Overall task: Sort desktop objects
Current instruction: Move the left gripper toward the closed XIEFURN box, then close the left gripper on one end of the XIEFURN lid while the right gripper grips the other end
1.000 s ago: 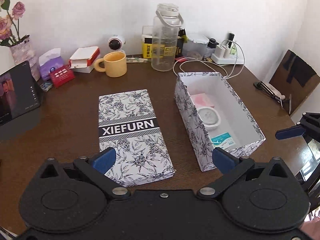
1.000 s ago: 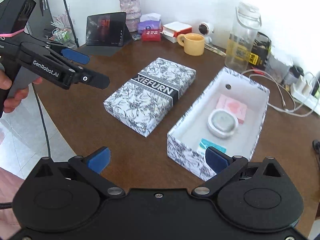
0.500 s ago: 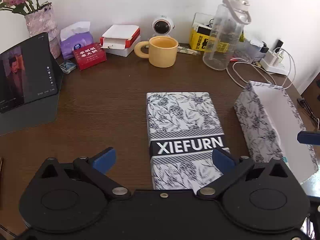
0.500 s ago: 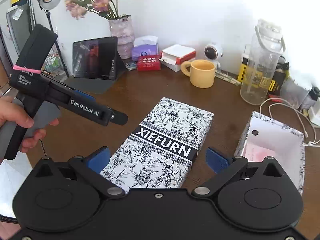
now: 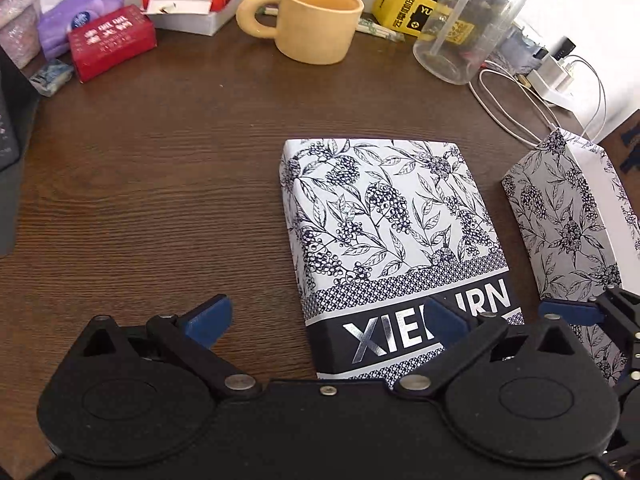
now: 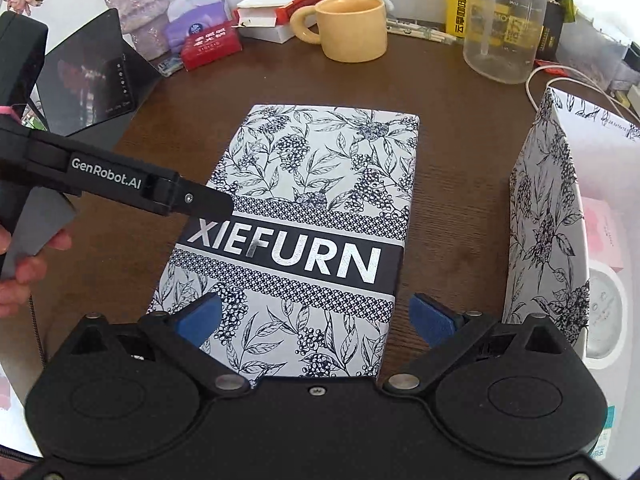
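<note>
floral XIEFURN lid [image 6: 316,216] | flat on desk | open floral box [image 6: 556,216] beside it, right

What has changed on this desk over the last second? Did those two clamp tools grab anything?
Both tools came in close over the patterned lid. The left gripper and right gripper are open, straddling its near end; nothing is taken hold of. The lid, the open box beside it and the yellow mug lie where they were.

Both wrist cams sit low & close over the desk [image 5: 160,184], facing the wall; both share lid [image 5: 384,224] & mug [image 6: 352,26].
</note>
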Motion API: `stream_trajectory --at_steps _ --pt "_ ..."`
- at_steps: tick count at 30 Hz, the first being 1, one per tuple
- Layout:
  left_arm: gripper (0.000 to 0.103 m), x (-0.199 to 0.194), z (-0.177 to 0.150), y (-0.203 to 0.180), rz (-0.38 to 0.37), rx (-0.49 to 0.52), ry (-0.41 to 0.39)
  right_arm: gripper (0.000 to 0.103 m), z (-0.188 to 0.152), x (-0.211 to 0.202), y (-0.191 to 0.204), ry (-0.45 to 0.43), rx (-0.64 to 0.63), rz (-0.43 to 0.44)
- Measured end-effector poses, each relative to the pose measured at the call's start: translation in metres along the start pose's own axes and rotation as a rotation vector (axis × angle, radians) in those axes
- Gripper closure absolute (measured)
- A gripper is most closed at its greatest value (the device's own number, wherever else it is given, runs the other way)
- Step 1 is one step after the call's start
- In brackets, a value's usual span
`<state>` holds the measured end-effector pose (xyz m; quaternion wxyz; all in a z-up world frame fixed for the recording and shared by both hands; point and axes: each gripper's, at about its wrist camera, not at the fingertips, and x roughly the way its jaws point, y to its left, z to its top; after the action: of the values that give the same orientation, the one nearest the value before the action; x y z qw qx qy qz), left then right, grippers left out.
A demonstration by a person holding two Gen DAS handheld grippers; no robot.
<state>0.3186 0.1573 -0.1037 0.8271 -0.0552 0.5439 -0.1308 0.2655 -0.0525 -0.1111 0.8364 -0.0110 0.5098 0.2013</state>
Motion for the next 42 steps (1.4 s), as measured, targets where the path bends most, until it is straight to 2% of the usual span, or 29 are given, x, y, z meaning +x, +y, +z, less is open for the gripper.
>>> stream_trajectory --at_steps 6,13,20,28,33,42 --pt "0.008 0.012 -0.003 0.002 -0.063 -0.01 0.043 0.002 -0.001 0.018 -0.004 0.031 0.032 -0.017" --pt "0.008 0.023 -0.01 0.006 -0.106 -0.064 0.077 0.001 0.0 0.025 -0.007 0.018 0.076 0.026" --pt "0.007 0.023 -0.014 -0.004 -0.111 -0.029 0.091 0.0 -0.005 0.033 -0.013 0.008 0.153 0.087" --pt "0.007 0.017 -0.016 -0.01 -0.073 -0.052 0.071 0.0 -0.009 0.037 -0.014 -0.024 0.207 0.111" --pt "0.007 0.002 -0.012 -0.002 -0.053 -0.112 0.051 0.0 -0.008 0.024 -0.003 -0.053 0.199 0.132" --pt "0.007 -0.041 -0.006 -0.007 -0.037 -0.149 -0.055 0.0 0.004 -0.014 0.015 -0.134 0.143 0.14"
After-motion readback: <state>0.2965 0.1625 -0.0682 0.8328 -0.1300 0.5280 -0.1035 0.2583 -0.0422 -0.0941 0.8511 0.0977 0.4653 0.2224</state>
